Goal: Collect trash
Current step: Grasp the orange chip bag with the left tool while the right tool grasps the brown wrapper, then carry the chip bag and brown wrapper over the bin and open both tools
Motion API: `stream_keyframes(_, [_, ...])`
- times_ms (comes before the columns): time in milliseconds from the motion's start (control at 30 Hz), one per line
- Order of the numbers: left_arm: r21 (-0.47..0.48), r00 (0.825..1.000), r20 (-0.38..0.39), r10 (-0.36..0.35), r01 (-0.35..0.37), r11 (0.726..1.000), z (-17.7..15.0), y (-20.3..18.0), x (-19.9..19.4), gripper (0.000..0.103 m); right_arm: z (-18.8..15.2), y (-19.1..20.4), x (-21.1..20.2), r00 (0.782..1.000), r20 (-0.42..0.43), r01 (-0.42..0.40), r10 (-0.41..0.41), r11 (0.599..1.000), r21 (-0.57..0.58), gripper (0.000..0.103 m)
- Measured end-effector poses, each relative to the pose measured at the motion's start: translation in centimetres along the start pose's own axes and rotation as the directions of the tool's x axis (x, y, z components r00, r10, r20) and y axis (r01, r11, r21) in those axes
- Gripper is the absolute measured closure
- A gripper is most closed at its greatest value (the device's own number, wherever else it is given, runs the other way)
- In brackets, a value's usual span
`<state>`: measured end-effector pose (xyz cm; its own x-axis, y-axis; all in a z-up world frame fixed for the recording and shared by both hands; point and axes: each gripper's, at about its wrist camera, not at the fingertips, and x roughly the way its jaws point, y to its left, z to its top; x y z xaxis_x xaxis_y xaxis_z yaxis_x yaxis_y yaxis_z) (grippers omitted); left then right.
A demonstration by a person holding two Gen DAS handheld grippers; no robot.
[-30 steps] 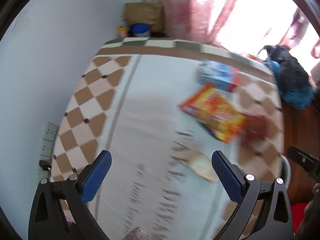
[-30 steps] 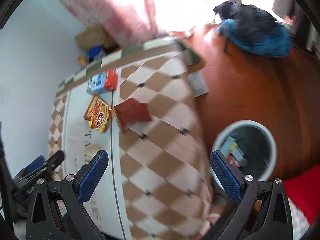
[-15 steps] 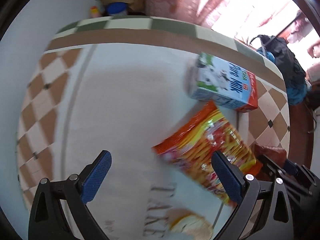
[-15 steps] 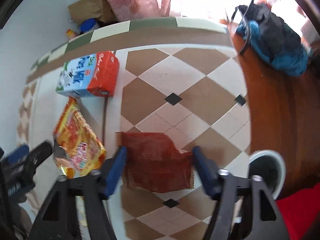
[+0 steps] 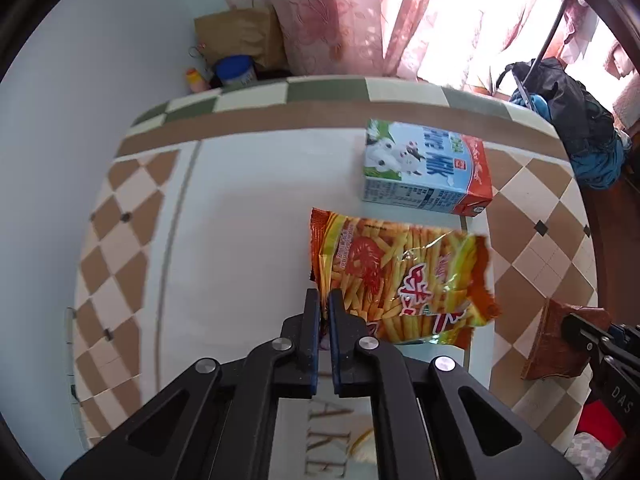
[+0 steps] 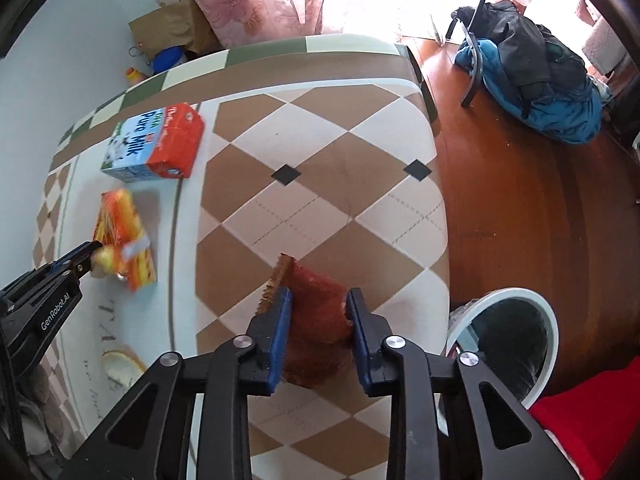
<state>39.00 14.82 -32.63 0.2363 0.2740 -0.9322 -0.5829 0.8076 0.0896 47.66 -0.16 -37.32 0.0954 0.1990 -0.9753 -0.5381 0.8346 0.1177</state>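
Note:
My left gripper [image 5: 324,300] is shut on the near-left corner of an orange-yellow fries snack bag [image 5: 400,280], which also shows in the right wrist view [image 6: 124,236]. My right gripper [image 6: 318,300] is shut on a dark red-brown wrapper [image 6: 316,320], lifted a little off the checkered tablecloth [image 6: 320,160]; the wrapper also shows in the left wrist view [image 5: 548,340]. A blue and red milk carton [image 5: 424,168] lies on its side behind the bag, also in the right wrist view [image 6: 154,148].
A white-rimmed trash bin [image 6: 508,344] stands on the wood floor at the table's right edge. A small pale piece of trash [image 6: 120,364] lies near the table's front. A paper bag [image 5: 236,36] and jar stand behind the table. A chair with clothes [image 6: 536,68] stands at the far right.
Both grippers were open and have shut: the left on the snack bag's corner, the right on the red-brown wrapper. Both moved forward to these items.

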Motion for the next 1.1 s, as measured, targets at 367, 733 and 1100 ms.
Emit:
stream_keyframes(367, [0.017, 0.987, 0.16, 0.017, -0.02, 1.0, -1.0, 1.9, -8.8, 0.102, -2.6, -0.5, -5.2, 0.994, 0.074, -0.084, 0.079, 0.995, 0.058, 0.078])
stream_keyframes(733, [0.102, 0.949, 0.305, -0.083, 0.055, 0.993, -4.0, -1.6, -19.8, 0.102, -6.4, -4.0, -15.8, 0.963, 0.238, -0.152, 0.126, 0.984, 0.096, 0.078])
stream_keyframes(1100, [0.29, 0.912, 0.302, -0.277, 0.189, 0.938, -7.5, -13.7, -24.5, 0.102, -13.3, -15.4, -25.2, 0.926, 0.374, -0.148, 0.053, 0.962, 0.228, 0.078])
